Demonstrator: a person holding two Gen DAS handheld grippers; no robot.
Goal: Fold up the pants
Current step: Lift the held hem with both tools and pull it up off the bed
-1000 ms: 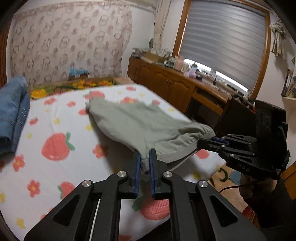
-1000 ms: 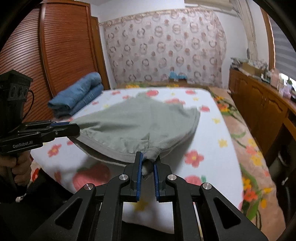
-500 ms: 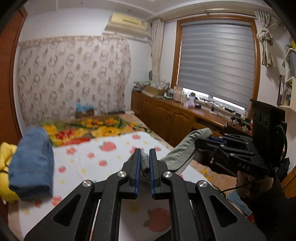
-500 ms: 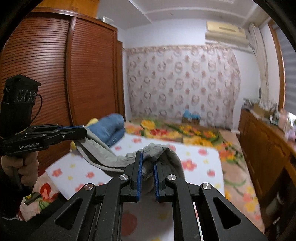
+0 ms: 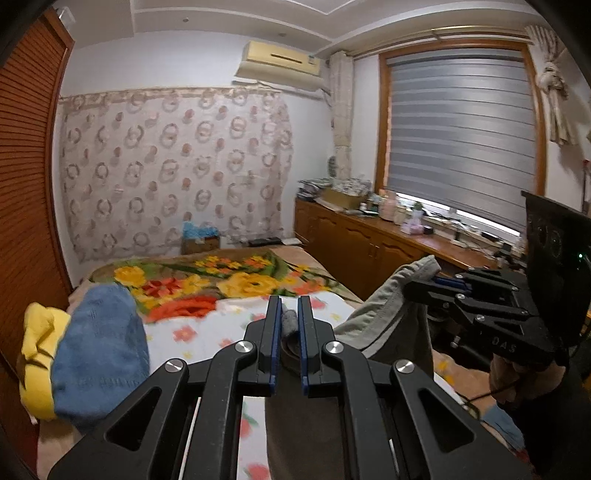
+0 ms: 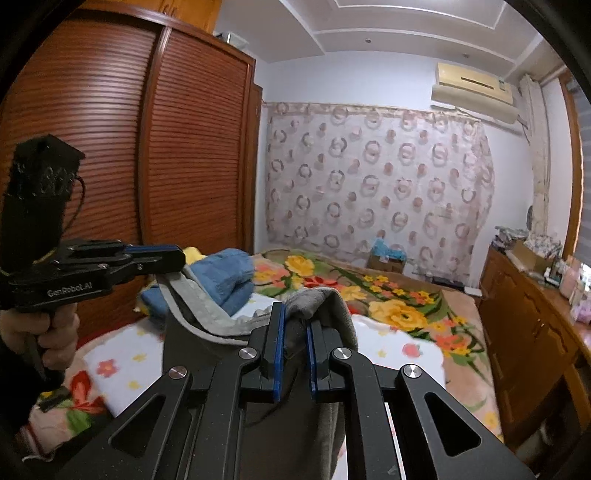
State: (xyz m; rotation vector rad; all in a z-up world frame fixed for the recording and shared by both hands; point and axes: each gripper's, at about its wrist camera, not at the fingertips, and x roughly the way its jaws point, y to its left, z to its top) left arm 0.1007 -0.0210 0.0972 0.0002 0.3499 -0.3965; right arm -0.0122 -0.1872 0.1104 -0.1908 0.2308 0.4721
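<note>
A bedroom with pale walls and a stepped white ceiling (image 5: 229, 14). A floral lace curtain (image 5: 173, 177) covers the far wall, with a cream air conditioner (image 5: 280, 61) mounted above it. To the left stands a tall wooden wardrobe (image 6: 122, 147) with slatted doors. A wood-framed window (image 5: 461, 125) on the right has its grey blind almost fully lowered, and daylight shows in a strip beneath it. Below the window runs a low wooden cabinet (image 5: 354, 243), its top cluttered with boxes and bottles. The bed (image 6: 406, 306) carries a flowered blanket and a white sheet printed with fruit and blossoms.
</note>
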